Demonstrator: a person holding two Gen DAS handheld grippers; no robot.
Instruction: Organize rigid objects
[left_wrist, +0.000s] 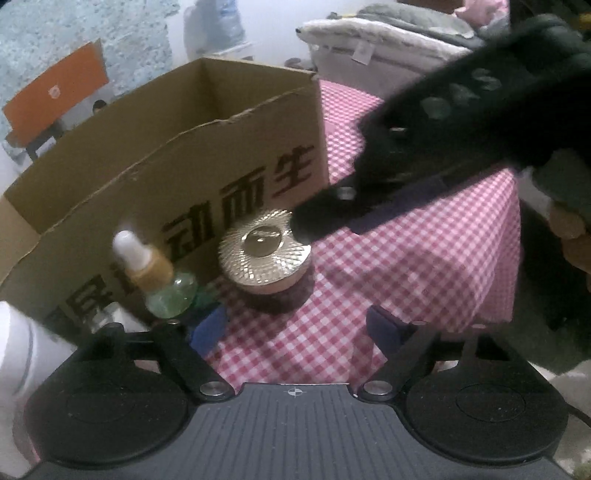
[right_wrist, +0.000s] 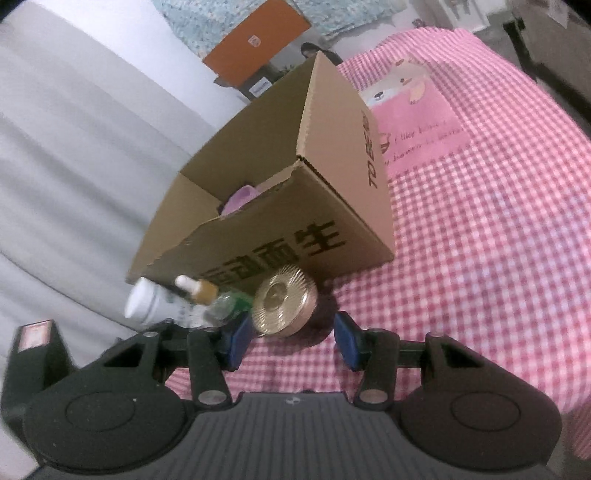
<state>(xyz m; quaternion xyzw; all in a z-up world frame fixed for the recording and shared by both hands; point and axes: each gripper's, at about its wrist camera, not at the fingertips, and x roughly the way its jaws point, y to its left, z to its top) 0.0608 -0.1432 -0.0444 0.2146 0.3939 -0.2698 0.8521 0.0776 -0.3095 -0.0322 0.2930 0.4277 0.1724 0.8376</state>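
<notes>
A round jar with a ribbed gold lid (left_wrist: 264, 251) (right_wrist: 284, 306) stands on the pink checked cloth (left_wrist: 424, 266) in front of an open cardboard box (left_wrist: 177, 162) (right_wrist: 280, 206). A green glass dropper bottle with a white tip (left_wrist: 155, 273) (right_wrist: 207, 295) stands left of the jar. A white bottle (right_wrist: 146, 304) lies beside it. My right gripper (right_wrist: 291, 338) is open, its blue pads on either side of the jar; it shows in the left wrist view (left_wrist: 317, 218) above the lid. My left gripper (left_wrist: 295, 328) is open and empty, short of the jar. A purple object (right_wrist: 240, 197) lies inside the box.
An orange box (left_wrist: 55, 96) (right_wrist: 255, 40) stands behind the cardboard box. Folded bedding (left_wrist: 388, 33) lies at the far right. A grey sofa surface (right_wrist: 74, 147) lies left of the cloth. A pink printed patch (right_wrist: 417, 122) marks the cloth beyond the box.
</notes>
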